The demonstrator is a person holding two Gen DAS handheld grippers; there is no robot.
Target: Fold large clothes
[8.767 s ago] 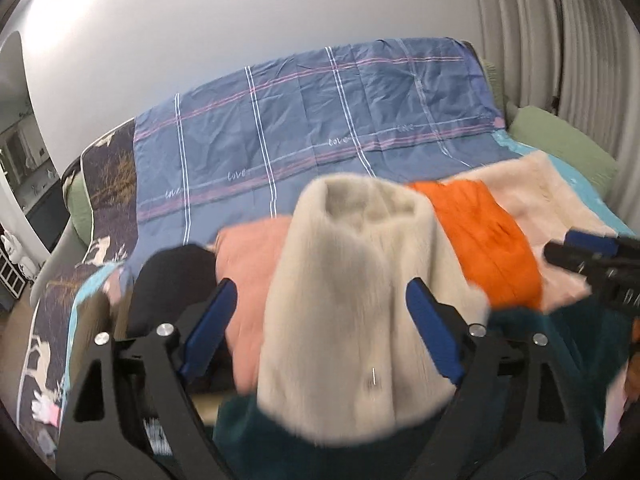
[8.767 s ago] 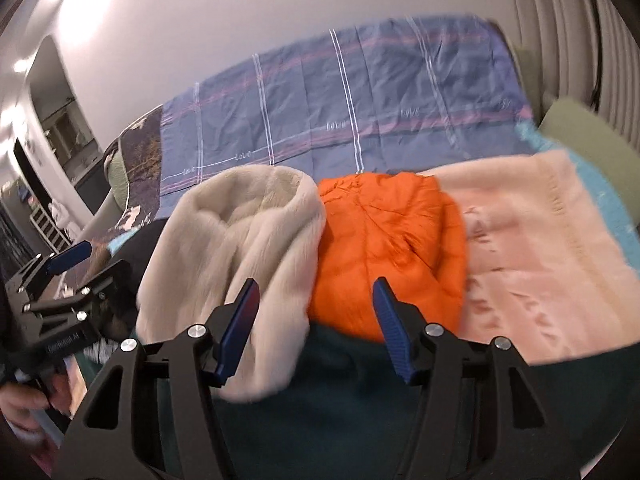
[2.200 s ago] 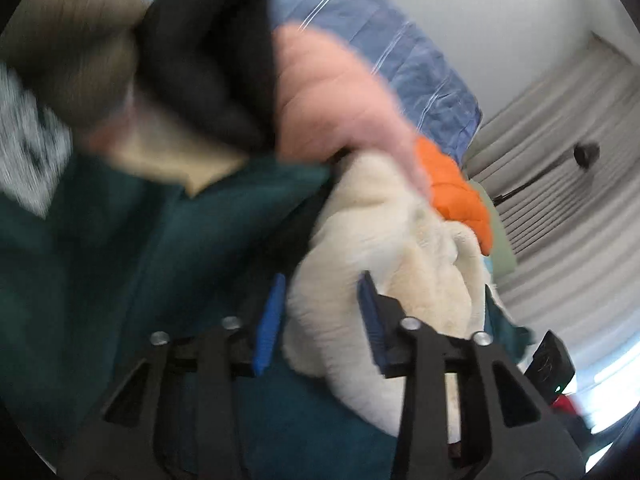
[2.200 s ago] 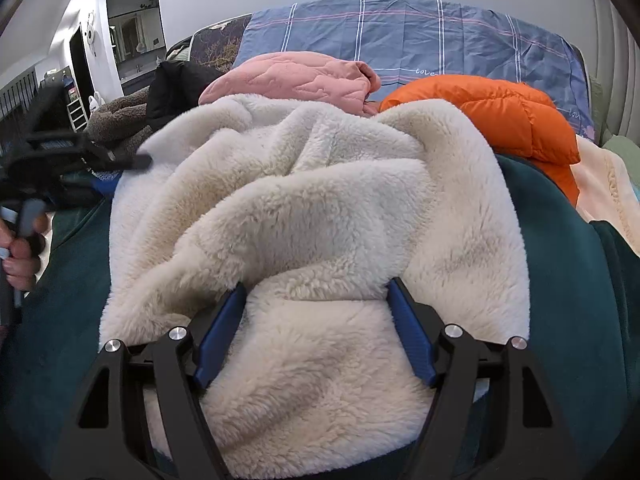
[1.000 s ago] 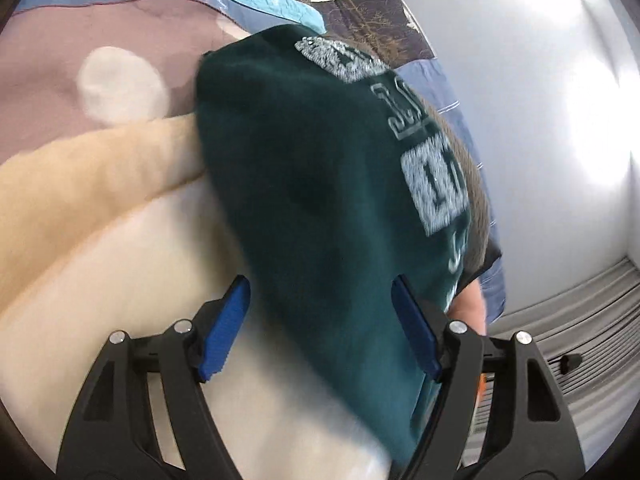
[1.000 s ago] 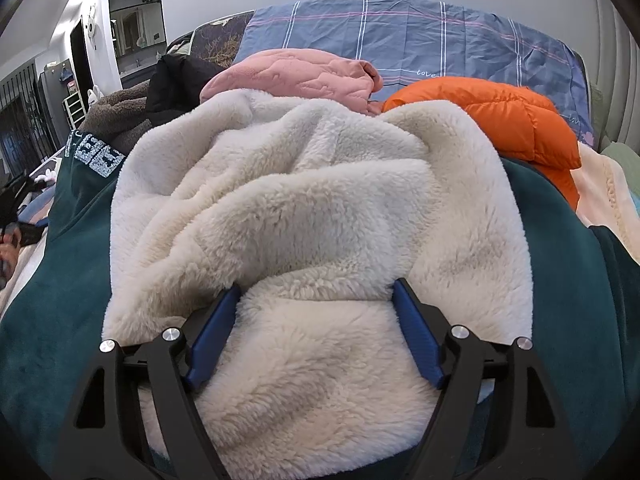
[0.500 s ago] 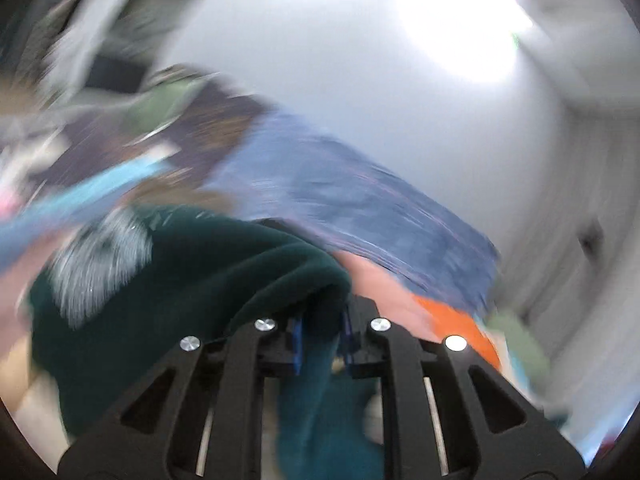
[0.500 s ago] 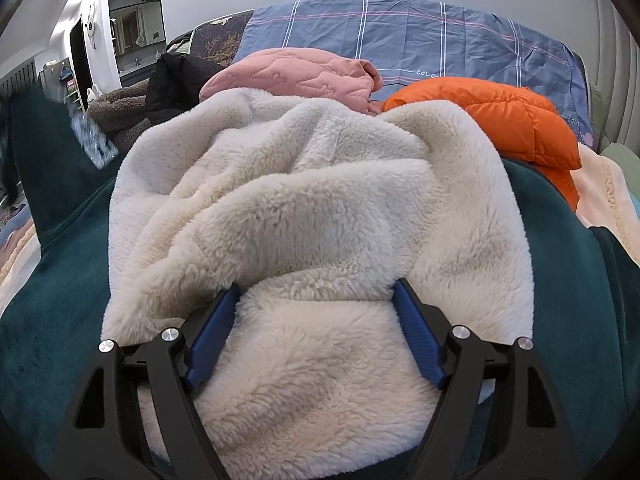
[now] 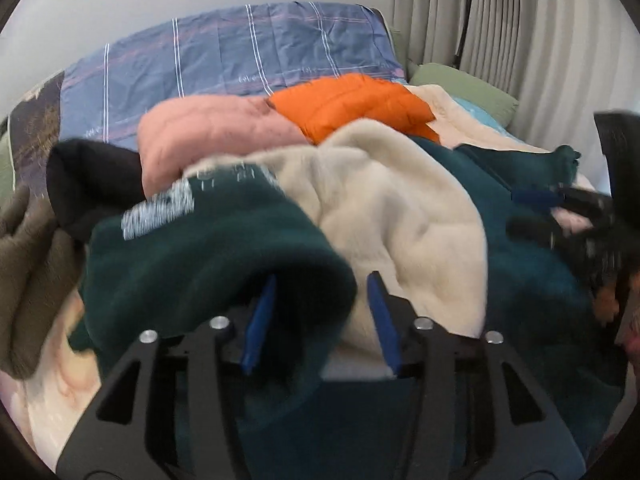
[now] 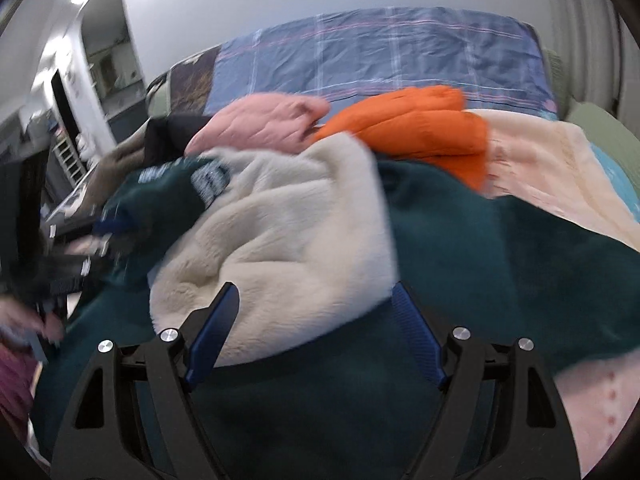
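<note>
Left tool [image 9: 320, 312] half-spread, dark green sweatshirt [image 9: 208, 248] fold draped between its pads, not clamped. Right tool [image 10: 316, 332] wide apart, empty, over cream fleece [image 10: 288, 232] lying on sweatshirt, on bed. Fold is nearer left tool

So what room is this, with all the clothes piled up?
Probably a bedroom: the clothes lie on a bed with a blue plaid sheet, a green pillow sits at its far corner, and curtains hang behind it.
</note>
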